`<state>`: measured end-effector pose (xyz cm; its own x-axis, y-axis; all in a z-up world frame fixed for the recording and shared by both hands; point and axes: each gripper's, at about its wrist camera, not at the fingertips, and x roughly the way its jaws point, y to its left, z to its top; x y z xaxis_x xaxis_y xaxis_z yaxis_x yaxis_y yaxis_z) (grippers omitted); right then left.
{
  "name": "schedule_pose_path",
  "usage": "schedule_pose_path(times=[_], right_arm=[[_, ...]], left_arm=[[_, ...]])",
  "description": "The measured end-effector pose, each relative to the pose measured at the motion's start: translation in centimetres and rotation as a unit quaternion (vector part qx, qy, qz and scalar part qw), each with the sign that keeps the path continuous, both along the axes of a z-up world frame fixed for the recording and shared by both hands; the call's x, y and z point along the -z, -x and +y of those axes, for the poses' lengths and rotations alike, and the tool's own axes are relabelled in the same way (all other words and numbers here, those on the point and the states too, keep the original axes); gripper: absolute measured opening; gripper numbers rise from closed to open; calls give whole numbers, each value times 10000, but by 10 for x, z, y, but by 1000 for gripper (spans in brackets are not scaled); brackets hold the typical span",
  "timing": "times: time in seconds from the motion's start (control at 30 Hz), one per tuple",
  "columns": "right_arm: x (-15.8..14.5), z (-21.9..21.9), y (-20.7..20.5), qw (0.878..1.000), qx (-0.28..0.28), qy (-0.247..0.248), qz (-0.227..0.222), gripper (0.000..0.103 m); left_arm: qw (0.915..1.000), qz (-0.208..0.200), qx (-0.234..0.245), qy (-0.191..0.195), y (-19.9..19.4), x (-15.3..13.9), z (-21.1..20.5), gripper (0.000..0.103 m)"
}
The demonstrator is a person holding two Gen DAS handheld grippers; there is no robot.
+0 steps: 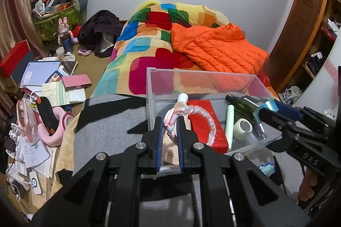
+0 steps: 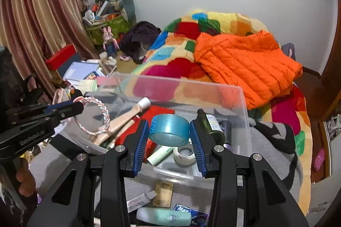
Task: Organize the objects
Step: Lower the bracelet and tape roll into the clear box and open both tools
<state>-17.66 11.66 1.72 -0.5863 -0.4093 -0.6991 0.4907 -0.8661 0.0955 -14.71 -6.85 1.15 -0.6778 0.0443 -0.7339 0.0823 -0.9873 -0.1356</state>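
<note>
Right gripper (image 2: pixel 169 142), blue tape roll (image 2: pixel 169 130) axis forward-tilted

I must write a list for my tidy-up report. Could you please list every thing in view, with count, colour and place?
clear bin: 1, transparent, on the bed
braided ring: 1, pink-white, held over the bin
blue tape roll: 1, blue, held over the bin
white tape roll: 1, white, in the bin
red box: 1, red, in the bin
dark bottle: 1, dark green, in the bin
pale tube: 1, light green, in the bin
orange jacket: 1, orange, on the blanket
blanket: 1, multicoloured, on the bed
left gripper: 1, black, blue pads
right gripper: 1, black, blue pads
</note>
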Motion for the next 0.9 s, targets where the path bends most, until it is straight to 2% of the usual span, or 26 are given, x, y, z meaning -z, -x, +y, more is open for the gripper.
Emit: schedule_pose_path(times=[0.23, 0.6, 0.77, 0.9], right_arm=[[27, -7, 15, 9991, -13, -146, -400, 36], [35, -8, 18, 9980, -132, -153, -598, 37], [27, -4, 13, 9981, -191, -86, -584, 38], [11, 4, 3, 9992, -194, -23, -355, 41]], left_arm=[[9994, -163, 223, 206, 5, 14, 16, 11], [9988, -201, 387, 217, 2, 17, 22, 12], [9985, -40, 411, 361, -8, 9, 27, 30], [9980, 123, 502, 351, -20, -1, 31, 35]])
